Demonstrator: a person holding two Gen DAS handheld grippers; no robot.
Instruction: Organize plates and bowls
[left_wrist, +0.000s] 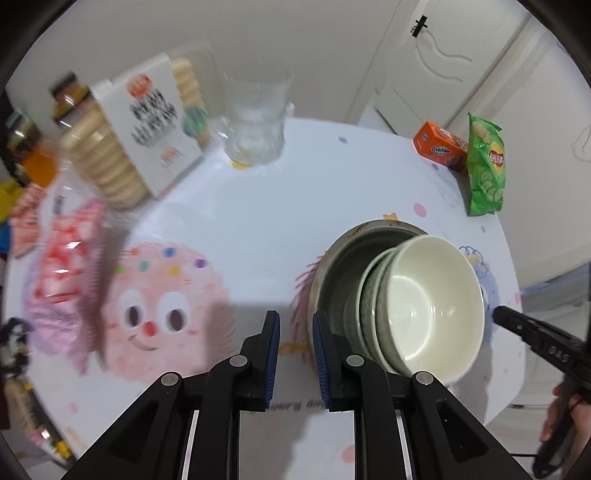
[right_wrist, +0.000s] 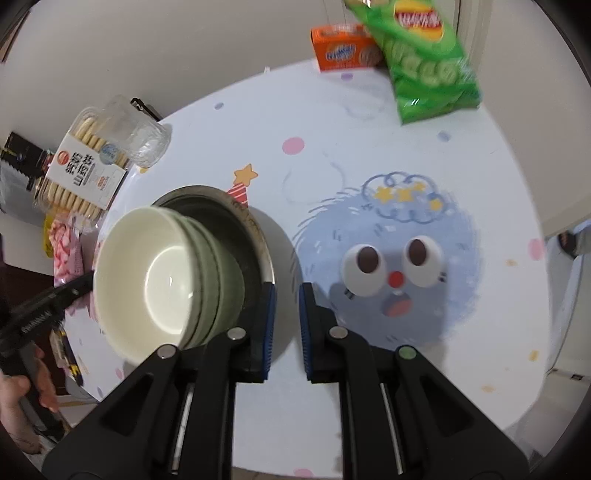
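A stack of pale bowls (left_wrist: 424, 306) sits tilted inside a metal basin (left_wrist: 332, 269), leaning against the basin's rim, near the middle of the round desk (left_wrist: 258, 206). The desk wears a white cloth printed with a pink fuzzy face (left_wrist: 162, 306) on one side of the basin and a blue fuzzy face (right_wrist: 388, 258) on the other.

The left claw (left_wrist: 295, 332) hangs above the cloth just beside the basin, its blue-padded jaws a narrow gap apart with nothing between them. The right claw (right_wrist: 286, 299) hovers on the basin's other side, jaws likewise nearly closed and empty. Neither touches the bowls.

Farther out, a clear glass (left_wrist: 255, 118) stands at the desk's far edge beside a box of biscuits (left_wrist: 147, 129). A pink snack packet (left_wrist: 62, 266) lies nearer. An orange carton (left_wrist: 439, 147) and a green crisp bag (left_wrist: 485, 166) stand together, well apart from the bowls.
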